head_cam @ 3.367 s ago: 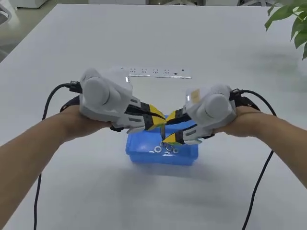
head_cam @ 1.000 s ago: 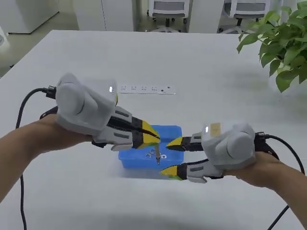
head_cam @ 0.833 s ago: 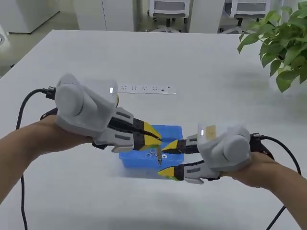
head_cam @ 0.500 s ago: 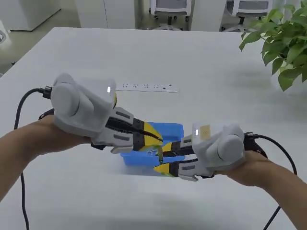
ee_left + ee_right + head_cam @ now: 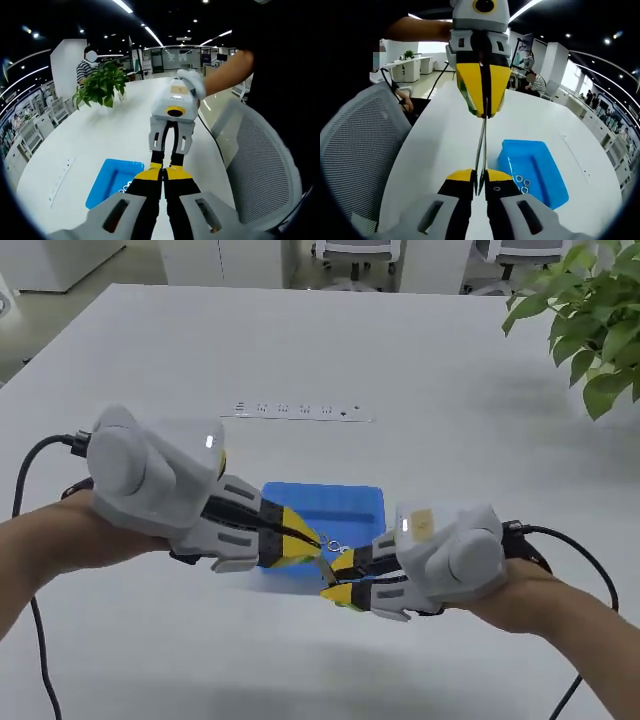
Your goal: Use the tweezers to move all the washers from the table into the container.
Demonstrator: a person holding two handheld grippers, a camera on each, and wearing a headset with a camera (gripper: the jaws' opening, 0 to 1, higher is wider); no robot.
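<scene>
Left hand-held gripper (image 5: 485, 112) clamps the tweezers (image 5: 481, 145) at their handle end. The right hand-held gripper (image 5: 479, 176), apart a second ago, has closed on their tips. Three washers (image 5: 522, 183) lie in the container (image 5: 540, 162) toward the bench's (image 5: 435, 150) near edge, so the transfer is likely finished.

1. A white bench (image 5: 450, 370) carries everything.
2. A white power strip (image 5: 303, 411) lies flat towards the bench's far edge.
3. A leafy green plant (image 5: 590, 300) stands at the far right corner.
4. Office chairs (image 5: 345, 250) stand beyond the far edge.
5. A grey mesh chair (image 5: 260, 160) sits beside the near edge.
</scene>
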